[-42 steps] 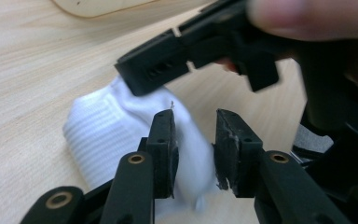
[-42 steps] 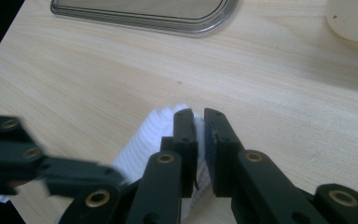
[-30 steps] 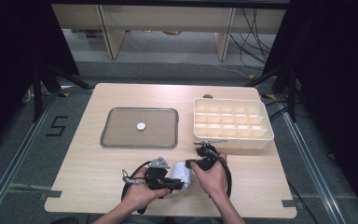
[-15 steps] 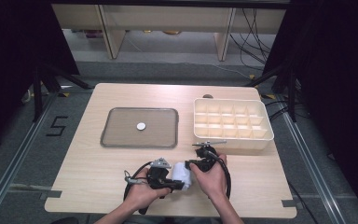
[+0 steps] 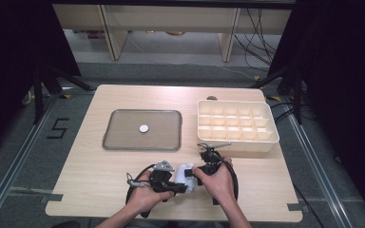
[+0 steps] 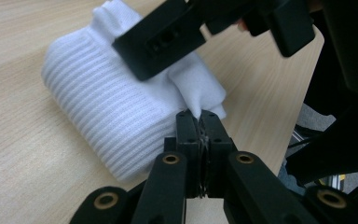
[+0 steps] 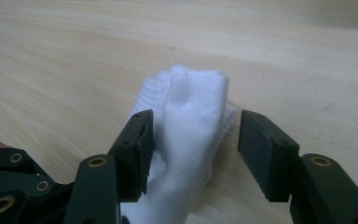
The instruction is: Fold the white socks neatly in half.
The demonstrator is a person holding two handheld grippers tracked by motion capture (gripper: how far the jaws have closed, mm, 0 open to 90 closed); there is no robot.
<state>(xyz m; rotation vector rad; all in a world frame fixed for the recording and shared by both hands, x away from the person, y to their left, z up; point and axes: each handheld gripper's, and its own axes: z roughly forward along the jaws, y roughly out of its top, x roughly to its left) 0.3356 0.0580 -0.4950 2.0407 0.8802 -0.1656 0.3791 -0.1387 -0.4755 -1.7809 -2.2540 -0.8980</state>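
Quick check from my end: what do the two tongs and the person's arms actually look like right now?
Both tongs are matte black with brass-coloured rivets at the jaw joints. The left tongs carry a grey three-cornered plate on top; the right tongs end in flat rectangular pads. A black cable loops from the left one, and another black cable curls beside the right one. The forearms are bare: no sleeves or gloves.

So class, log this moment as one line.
left hand-held gripper: shut on white sock | right hand-held gripper: jaws just opened, sock between | table

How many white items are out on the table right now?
2. A rolled white sock lies between the two grippers at the near edge; a small white round piece sits on the grey tray. The compartment box may hide more.
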